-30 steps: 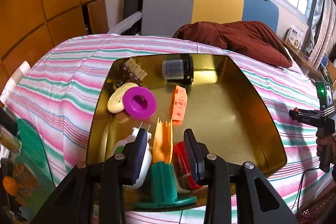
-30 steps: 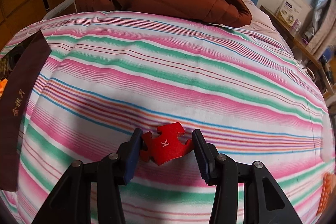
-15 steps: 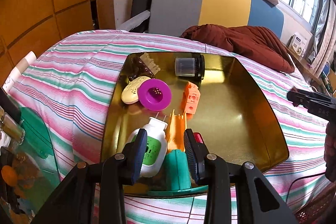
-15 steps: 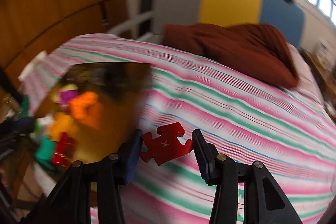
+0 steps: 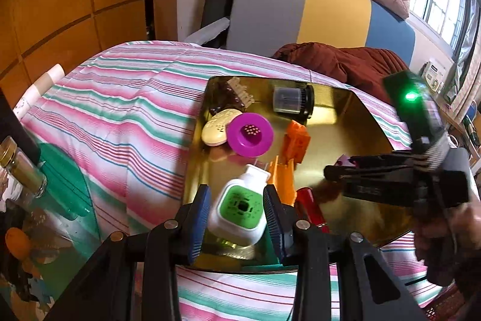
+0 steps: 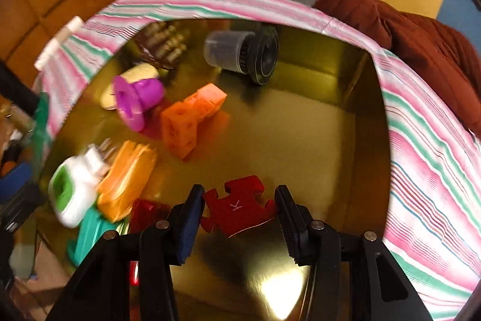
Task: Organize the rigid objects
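The right claw (image 6: 239, 211) is clenched on a flat red jigsaw-shaped piece with a white letter K (image 6: 237, 209) and holds it above the near part of the shiny gold metal tray (image 6: 315, 122), which lies on the striped bed (image 6: 433, 170). The left claw (image 5: 236, 214) is released; a white plastic bottle with a green label (image 5: 240, 205) shows between its fingers at the tray's near left corner, not gripped.

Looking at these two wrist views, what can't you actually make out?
- Left wrist view: the green plastic stand is mostly hidden behind the left tongs and the white bottle with the green label.
- Right wrist view: that bottle is motion-blurred, label unreadable.
- Left wrist view: the red puzzle piece is hidden by the right tongs.
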The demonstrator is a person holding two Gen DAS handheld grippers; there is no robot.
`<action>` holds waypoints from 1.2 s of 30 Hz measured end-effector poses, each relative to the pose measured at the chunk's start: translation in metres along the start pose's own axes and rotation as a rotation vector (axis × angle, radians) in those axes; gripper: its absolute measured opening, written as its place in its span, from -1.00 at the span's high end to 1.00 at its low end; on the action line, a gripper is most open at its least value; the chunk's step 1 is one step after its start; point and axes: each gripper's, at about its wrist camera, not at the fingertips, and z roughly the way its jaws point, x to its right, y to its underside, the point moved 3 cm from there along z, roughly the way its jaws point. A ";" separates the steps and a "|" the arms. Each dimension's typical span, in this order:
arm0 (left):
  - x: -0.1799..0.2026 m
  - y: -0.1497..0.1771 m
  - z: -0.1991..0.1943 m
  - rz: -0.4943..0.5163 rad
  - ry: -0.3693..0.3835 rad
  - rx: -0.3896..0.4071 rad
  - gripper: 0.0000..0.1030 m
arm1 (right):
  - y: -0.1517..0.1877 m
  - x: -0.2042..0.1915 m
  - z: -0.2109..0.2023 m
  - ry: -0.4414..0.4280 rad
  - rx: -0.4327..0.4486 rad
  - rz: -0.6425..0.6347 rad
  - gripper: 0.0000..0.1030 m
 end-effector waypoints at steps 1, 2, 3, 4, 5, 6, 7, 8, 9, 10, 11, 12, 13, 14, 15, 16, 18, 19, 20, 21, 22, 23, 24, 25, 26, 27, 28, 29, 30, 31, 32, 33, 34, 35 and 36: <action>-0.002 0.000 0.000 -0.002 -0.001 -0.001 0.30 | -0.002 -0.003 0.006 0.001 -0.012 0.004 0.05; -0.003 0.001 0.001 -0.004 -0.001 -0.002 0.30 | -0.004 -0.006 0.008 0.006 -0.013 0.002 0.05; -0.004 0.001 0.000 -0.005 -0.002 -0.001 0.30 | -0.007 -0.008 0.009 0.020 -0.007 -0.003 0.05; -0.004 0.001 0.000 -0.004 -0.003 -0.001 0.30 | -0.009 -0.012 0.012 0.035 -0.014 -0.004 0.05; -0.005 0.001 0.000 -0.005 -0.004 0.002 0.30 | -0.010 -0.015 0.015 0.028 -0.026 -0.003 0.04; -0.005 0.001 0.000 -0.005 -0.005 0.003 0.30 | -0.010 -0.019 0.018 0.021 -0.035 -0.002 0.04; -0.005 0.001 -0.001 -0.007 -0.006 0.005 0.30 | -0.012 -0.022 0.018 0.029 -0.030 -0.007 0.04; -0.006 0.000 -0.002 -0.009 -0.007 0.008 0.30 | -0.012 -0.025 0.018 0.027 -0.028 -0.012 0.04; -0.006 0.000 -0.002 -0.011 -0.008 0.011 0.30 | -0.012 -0.029 0.018 0.018 -0.027 -0.012 0.04; -0.005 0.000 -0.003 -0.010 -0.010 0.011 0.30 | -0.012 -0.031 0.018 0.014 -0.027 -0.009 0.04; -0.005 0.000 -0.003 -0.009 -0.009 0.011 0.30 | -0.012 -0.032 0.018 0.007 -0.025 -0.008 0.03; -0.005 0.000 -0.004 -0.010 -0.010 0.014 0.30 | -0.011 -0.034 0.018 -0.003 -0.021 -0.009 0.02; -0.005 0.000 -0.005 -0.009 -0.012 0.015 0.30 | -0.010 -0.035 0.018 -0.004 -0.017 -0.014 0.00; -0.004 0.000 -0.005 -0.008 -0.012 0.015 0.30 | -0.009 -0.035 0.018 -0.010 -0.013 -0.011 -0.01; -0.004 0.001 -0.007 -0.008 -0.013 0.016 0.30 | -0.008 -0.033 0.017 -0.023 -0.010 -0.002 -0.02; -0.003 0.001 -0.008 -0.006 -0.016 0.019 0.30 | -0.007 -0.030 0.015 -0.040 -0.001 0.021 -0.05; -0.002 0.000 -0.010 -0.005 -0.017 0.026 0.26 | -0.010 -0.027 0.009 -0.059 0.034 0.054 -0.06; -0.001 0.000 -0.012 -0.003 -0.018 0.028 0.25 | -0.008 -0.025 0.004 -0.071 0.063 0.071 -0.09; -0.001 0.000 -0.013 -0.003 -0.020 0.032 0.25 | -0.007 -0.023 0.000 -0.076 0.086 0.081 -0.18; 0.000 0.000 -0.014 0.001 -0.022 0.036 0.25 | -0.006 -0.021 -0.005 -0.075 0.109 0.091 -0.22; 0.002 -0.001 -0.016 0.007 -0.033 0.046 0.25 | -0.004 -0.019 -0.011 -0.071 0.137 0.095 -0.28; 0.002 -0.001 -0.018 0.007 -0.050 0.057 0.25 | -0.002 -0.017 -0.017 -0.063 0.166 0.103 -0.31; 0.003 -0.001 -0.019 0.007 -0.060 0.061 0.25 | 0.000 -0.015 -0.023 -0.058 0.188 0.109 -0.33; 0.004 -0.001 -0.019 0.007 -0.066 0.062 0.25 | 0.002 -0.013 -0.028 -0.052 0.210 0.118 -0.40; 0.005 -0.001 -0.020 0.006 -0.076 0.063 0.25 | 0.005 -0.012 -0.034 -0.044 0.230 0.126 -0.45; 0.006 -0.002 -0.020 0.006 -0.081 0.064 0.25 | 0.010 -0.009 -0.038 -0.036 0.249 0.132 -0.46; 0.005 -0.002 -0.021 0.006 -0.083 0.066 0.25 | 0.011 -0.003 -0.042 -0.022 0.270 0.138 -0.47; 0.007 -0.002 -0.023 0.004 -0.085 0.070 0.25 | 0.012 -0.002 -0.051 -0.004 0.286 0.142 -0.48; 0.008 -0.002 -0.024 0.003 -0.085 0.075 0.25 | 0.018 -0.001 -0.058 0.013 0.311 0.147 -0.50; 0.010 -0.002 -0.027 0.007 -0.089 0.087 0.24 | 0.022 0.001 -0.064 0.019 0.331 0.155 -0.53; 0.013 -0.002 -0.029 0.015 -0.099 0.098 0.18 | 0.028 0.002 -0.070 0.026 0.350 0.168 -0.57; 0.015 -0.002 -0.031 0.019 -0.105 0.105 0.13 | 0.031 0.004 -0.077 0.035 0.365 0.178 -0.58; 0.018 -0.002 -0.032 0.022 -0.116 0.113 0.10 | 0.036 0.006 -0.083 0.045 0.383 0.185 -0.59; 0.019 -0.003 -0.033 0.026 -0.124 0.113 0.01 | 0.040 0.006 -0.087 0.051 0.395 0.186 -0.59; 0.022 -0.004 -0.033 0.027 -0.134 0.109 -0.12 | 0.043 0.005 -0.090 0.058 0.404 0.187 -0.59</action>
